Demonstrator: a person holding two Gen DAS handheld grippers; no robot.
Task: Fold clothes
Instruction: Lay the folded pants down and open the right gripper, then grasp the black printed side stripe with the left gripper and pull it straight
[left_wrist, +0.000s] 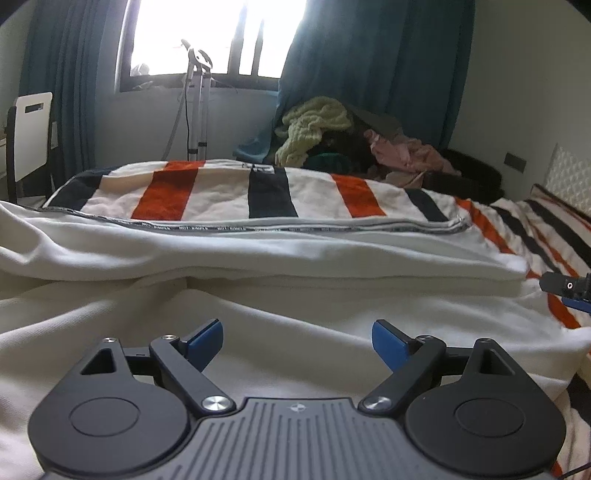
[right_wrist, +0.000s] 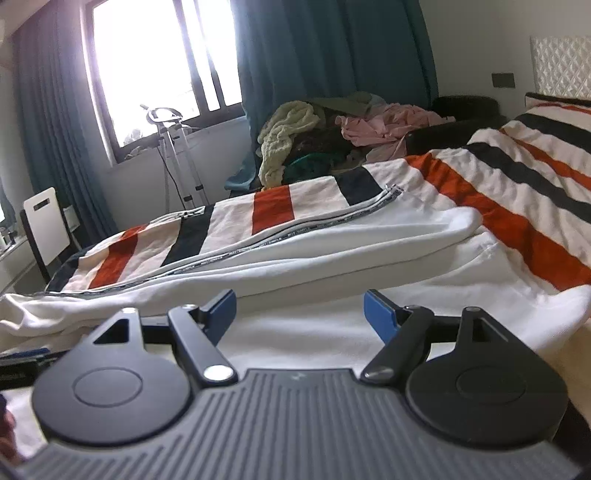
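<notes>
White cotton garment (left_wrist: 258, 254), centre frame, on striped bedspread (left_wrist: 273, 192): soft, limp, light; take by its taped hem. Left gripper (left_wrist: 297, 341) and right gripper (right_wrist: 299, 314) spread, empty.

We see our right gripper (right_wrist: 299, 314) at six o'clock, jaws wide with nothing between them, over a white garment (right_wrist: 332, 240) on the striped blanket (right_wrist: 517, 192). A clothes pile (right_wrist: 332, 133) sits at twelve o'clock.
</notes>
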